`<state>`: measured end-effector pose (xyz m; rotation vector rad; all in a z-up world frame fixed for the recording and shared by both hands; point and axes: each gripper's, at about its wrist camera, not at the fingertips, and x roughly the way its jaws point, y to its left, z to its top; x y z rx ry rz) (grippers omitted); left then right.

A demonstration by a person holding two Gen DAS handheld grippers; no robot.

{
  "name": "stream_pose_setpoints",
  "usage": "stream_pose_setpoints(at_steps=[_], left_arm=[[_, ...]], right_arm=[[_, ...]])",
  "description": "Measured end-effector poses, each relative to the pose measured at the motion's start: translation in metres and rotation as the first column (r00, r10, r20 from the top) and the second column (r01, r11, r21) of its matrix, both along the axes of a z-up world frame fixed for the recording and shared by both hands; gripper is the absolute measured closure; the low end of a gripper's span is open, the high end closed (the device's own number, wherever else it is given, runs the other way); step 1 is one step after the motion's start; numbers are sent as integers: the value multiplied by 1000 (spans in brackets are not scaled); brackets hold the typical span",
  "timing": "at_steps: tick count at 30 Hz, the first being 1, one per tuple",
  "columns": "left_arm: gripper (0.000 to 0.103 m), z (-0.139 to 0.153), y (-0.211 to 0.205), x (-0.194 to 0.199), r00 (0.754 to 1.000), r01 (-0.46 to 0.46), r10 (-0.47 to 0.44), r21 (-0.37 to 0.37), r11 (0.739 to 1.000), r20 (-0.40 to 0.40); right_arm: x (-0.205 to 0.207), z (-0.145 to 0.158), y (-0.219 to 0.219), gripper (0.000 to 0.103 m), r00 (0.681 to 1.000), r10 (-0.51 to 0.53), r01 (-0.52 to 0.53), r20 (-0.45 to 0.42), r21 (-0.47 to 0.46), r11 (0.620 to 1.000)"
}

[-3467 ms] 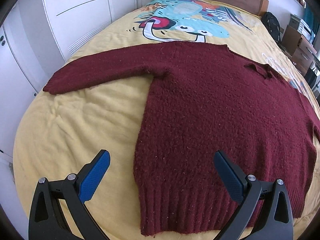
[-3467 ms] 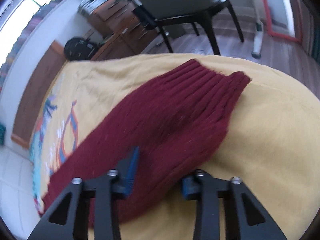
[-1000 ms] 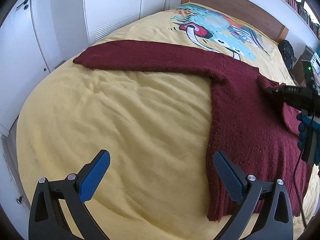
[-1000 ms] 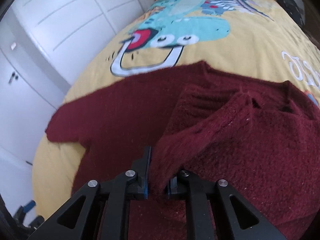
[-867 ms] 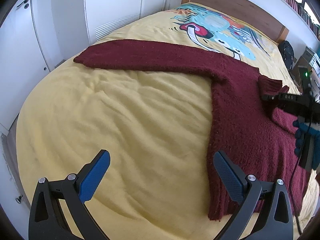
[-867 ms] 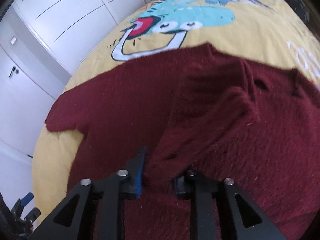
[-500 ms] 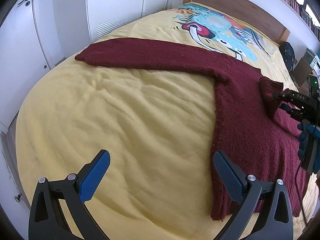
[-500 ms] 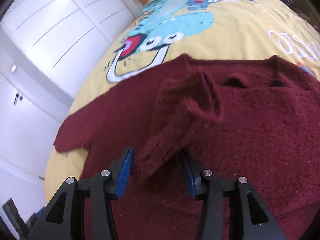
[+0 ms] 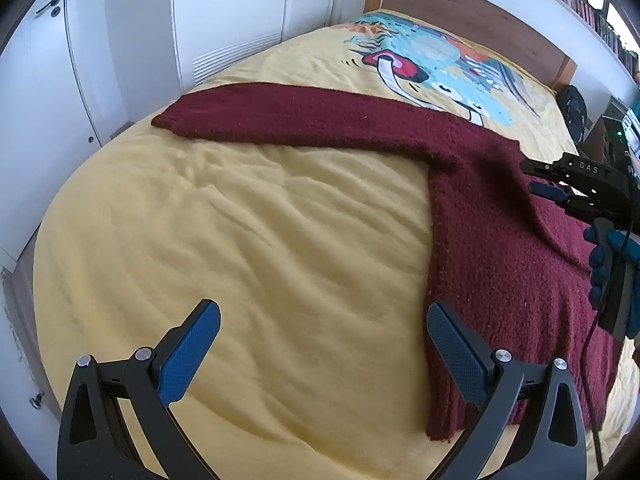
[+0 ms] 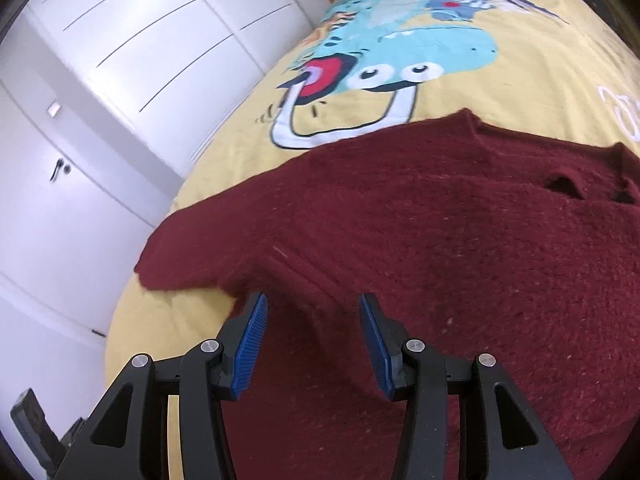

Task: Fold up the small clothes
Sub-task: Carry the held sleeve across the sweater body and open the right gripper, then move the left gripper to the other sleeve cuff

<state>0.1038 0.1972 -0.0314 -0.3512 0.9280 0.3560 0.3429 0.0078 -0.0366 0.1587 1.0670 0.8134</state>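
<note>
The left wrist camera looks down over the bare yellow bed cover (image 9: 240, 240) toward the headboard (image 9: 460, 12). The right wrist camera sits close above the red sweater (image 10: 440, 248). The 2 views share both.

1 sweater (image 9: 492, 236), 1 bedspread (image 9: 240, 240), 2 grippers (image 10: 312, 320) (image 9: 320, 344).

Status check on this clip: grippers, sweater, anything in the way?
Left gripper open, empty. Right gripper just opened, over sweater. One sleeve unfolded. Nothing obstructing.
</note>
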Motion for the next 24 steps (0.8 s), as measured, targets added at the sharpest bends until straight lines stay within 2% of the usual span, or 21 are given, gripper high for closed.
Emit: stream_pose_setpoints(at_steps=[3,6,12,15,20,24], left_arm=[[1,1,1,-2,1000,9,-9,-5,1000,4],[1,0,3,-2,1000,25,-25,-32,999,3],[1,-3,4,-3,999,46,-47,-29,999,-16],[1,-3,6,-4,999,47,-48,-30,998,-15],[1,0,13,-6,1000,24,-24,-25,999,-14],[1,1,17,-8,1000,16,-17,-28,999,-11]], right_arm=[[-1,6,-9,51,999,-22,23,33,-26,999],[3,5,-25,49,994,-81,88,72,-98,991],[3,-29,-45,49,985,-160,173,71,-258,951],[-7,-39,-45,48,985,-163,172,57,-264,949],[-10,-29,-60,47,982,-169,184,82,-242,953],[0,-17,-95,47,955,-254,289,152,-289,912]])
